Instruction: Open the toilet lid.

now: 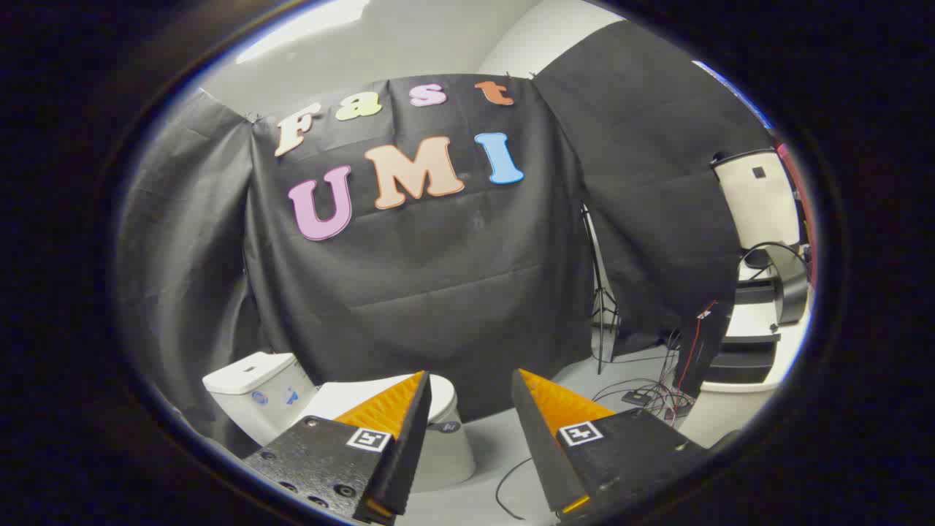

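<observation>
Beyond the fingers, low down by the black cloth wall, stands the white toilet [438,446]. Its lid [350,398] is down and flat. Part of it hides behind the left finger [398,431]. The gripper [471,387] is spread wide and holds nothing. It is not touching the toilet. Cables [650,398] lie on the floor beyond the right finger.

Light comes from a bright strip overhead, leaving the black cloth wall [453,277] dim and matte, with no glare. The fisheye bends straight edges strongly toward the rim. The open gripper [471,387] sits close and slightly soft, its undersides in shadow; the white toilet [256,394] reads evenly lit.
</observation>
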Demonstrator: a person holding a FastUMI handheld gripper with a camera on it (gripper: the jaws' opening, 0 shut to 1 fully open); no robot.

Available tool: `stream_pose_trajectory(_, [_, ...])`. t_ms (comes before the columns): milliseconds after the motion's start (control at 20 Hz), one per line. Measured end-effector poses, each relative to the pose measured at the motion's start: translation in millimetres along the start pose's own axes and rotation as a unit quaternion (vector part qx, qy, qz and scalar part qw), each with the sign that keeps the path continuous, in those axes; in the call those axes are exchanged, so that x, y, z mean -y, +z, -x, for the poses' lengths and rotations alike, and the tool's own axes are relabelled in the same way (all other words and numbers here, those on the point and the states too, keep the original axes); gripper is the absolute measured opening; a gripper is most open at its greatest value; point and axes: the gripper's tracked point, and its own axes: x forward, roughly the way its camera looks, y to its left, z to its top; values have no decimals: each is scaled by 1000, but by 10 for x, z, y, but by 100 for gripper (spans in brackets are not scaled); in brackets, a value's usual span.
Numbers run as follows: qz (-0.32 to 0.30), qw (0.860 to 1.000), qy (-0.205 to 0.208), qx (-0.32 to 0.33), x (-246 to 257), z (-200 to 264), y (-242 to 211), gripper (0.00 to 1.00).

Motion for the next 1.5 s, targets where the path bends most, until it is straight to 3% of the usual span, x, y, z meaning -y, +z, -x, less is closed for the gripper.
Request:
stream_pose_trajectory(1100, [-16,1000,5,-8,1,-42,-49,69])
stream_pose_trajectory(1500, [-109,994,4,-24,-1,-209,32,69])
